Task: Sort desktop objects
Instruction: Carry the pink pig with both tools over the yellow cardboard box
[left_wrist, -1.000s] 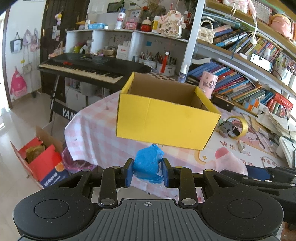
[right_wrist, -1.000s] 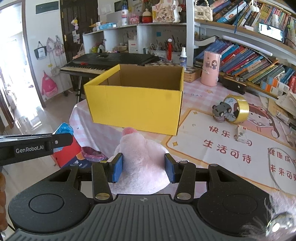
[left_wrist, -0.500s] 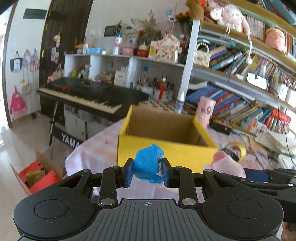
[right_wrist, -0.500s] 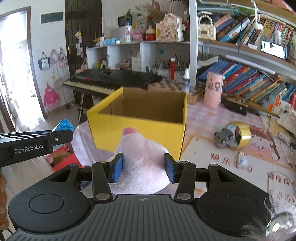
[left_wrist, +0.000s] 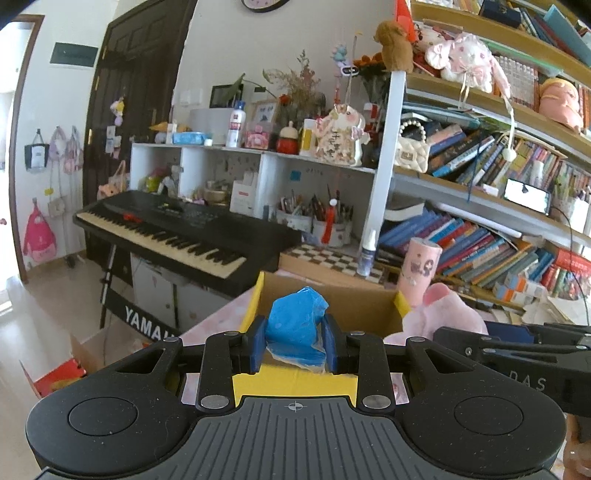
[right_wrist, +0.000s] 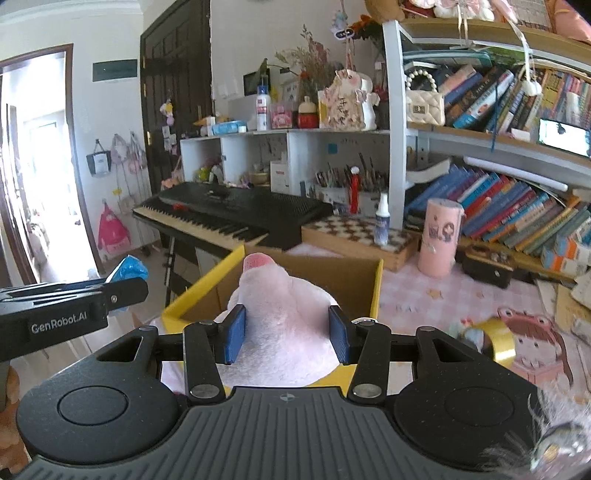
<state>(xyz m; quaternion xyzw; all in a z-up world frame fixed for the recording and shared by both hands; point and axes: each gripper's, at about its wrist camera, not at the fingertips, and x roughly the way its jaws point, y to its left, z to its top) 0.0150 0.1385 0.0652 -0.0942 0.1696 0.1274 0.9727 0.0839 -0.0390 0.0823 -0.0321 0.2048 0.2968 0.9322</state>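
Holding: the left gripper is clamped on a blue packet; the right gripper is clamped on a pink plush.
Left gripper: both blue pads press the packet's sides; the packet sticks up above the fingers, with a clear wrapper edge showing at its lower right.
Right gripper: its pads stand fairly wide apart, pressed into the plush's flanks; the plush bulges between and beyond them, its darker pink tip pointing up and away.
Box: a yellow box with a brown inside, open at the top, sits just beyond and below both grippers, on the near left part of the table.
Packet place: in the left view it is framed against the box opening, above the near wall.
Plush place: in the right view it hangs over the box opening and hides most of the near wall; in the left view it shows to the right of the packet, by the box's right corner.
Grippers: side by side, left one visible at the left edge of the right view, packet showing above it.
Table: a pink checked cloth covers it; right of the box lies a yellow tape roll, farther back stands a pink cylinder.
Beyond: a black keyboard at far left, bookshelves at far right.
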